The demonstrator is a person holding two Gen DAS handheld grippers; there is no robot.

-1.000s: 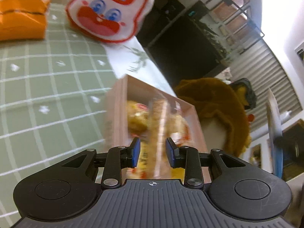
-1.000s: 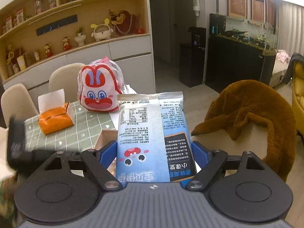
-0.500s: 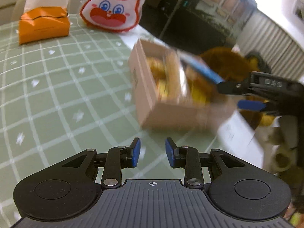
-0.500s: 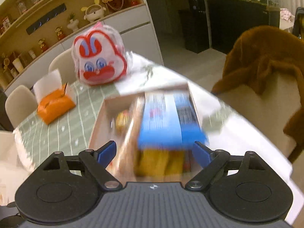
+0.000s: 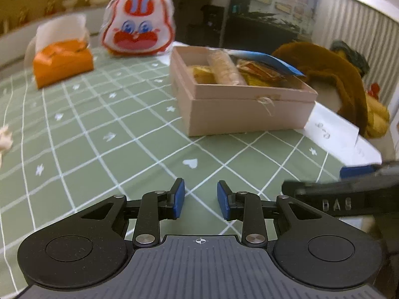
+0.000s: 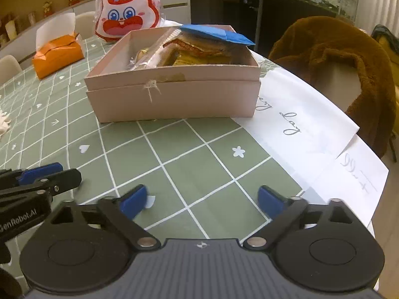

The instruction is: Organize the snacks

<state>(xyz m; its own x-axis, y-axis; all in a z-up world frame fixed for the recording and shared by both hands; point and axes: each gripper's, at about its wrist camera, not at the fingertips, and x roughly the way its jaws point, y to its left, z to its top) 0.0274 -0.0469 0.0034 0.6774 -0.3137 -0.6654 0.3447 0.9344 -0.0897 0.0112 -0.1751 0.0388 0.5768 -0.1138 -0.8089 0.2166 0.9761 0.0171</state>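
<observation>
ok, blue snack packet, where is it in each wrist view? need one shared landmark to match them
Left wrist: blue snack packet in the upper right, lying slanted over the far right corner of the pink box.
Right wrist: blue snack packet at top centre, lying over the box's far right corner, its tip past the rim.
Shared landmark: bunny bag, behind the box in both.

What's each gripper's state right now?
Left gripper: open partway, nothing between its pads.
Right gripper: jaws opening wide, empty; blue snack packet lies on the pink box.
</observation>
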